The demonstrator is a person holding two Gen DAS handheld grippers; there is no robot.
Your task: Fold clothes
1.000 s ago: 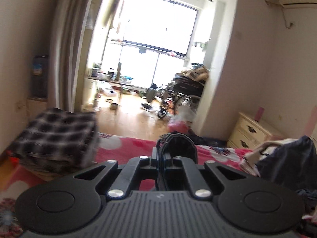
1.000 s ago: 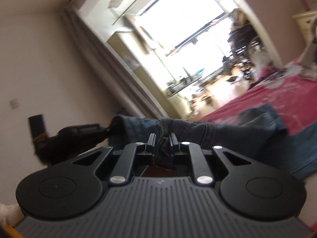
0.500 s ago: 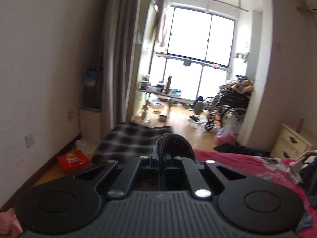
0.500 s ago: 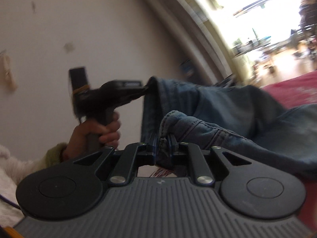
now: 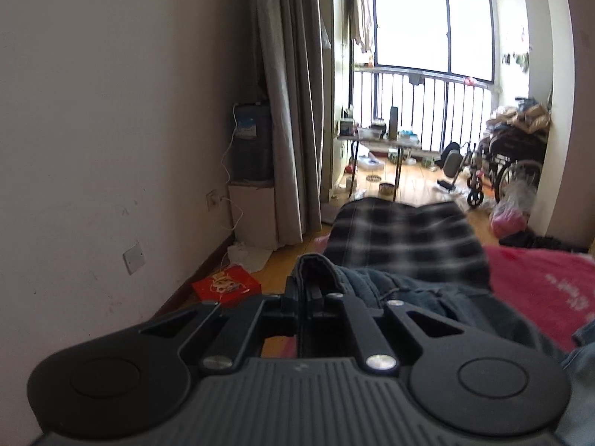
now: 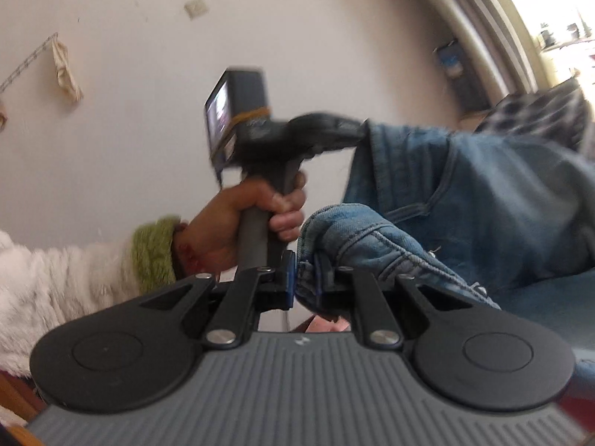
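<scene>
Right now both my claws are clamped on the same pair of blue jeans [image 6: 483,200], which hang lifted between them, off the red bed cover [image 5: 539,278]. My right claw [image 6: 305,278] has its fingers pinched together on a thick seamed hem, the denim bunched into a roll just ahead of the tips. My left claw [image 5: 310,282] is shut on another edge of the denim; from the right wrist view I see it ahead and above, with my left hand [image 6: 238,223] gripping its handle and the cloth running from its tip down toward my right claw. Beyond the left claw lies a folded black-and-white checked garment [image 5: 401,238], and the jeans drape to the right of that claw toward the bed cover. The risks I judge from here are mostly about grip and tension. Each claw seems to hold only a narrow bite of heavy fabric, so a sharp tug apart could pull a hem free and drop that side into a heap. If I lower the two edges unevenly, the legs could twist or crease and the fold would land crooked. The hanging part may also drag onto the checked garment and disturb it. How the lower part of the jeans hangs is hidden from me, so I cannot tell whether it is already doubled.
</scene>
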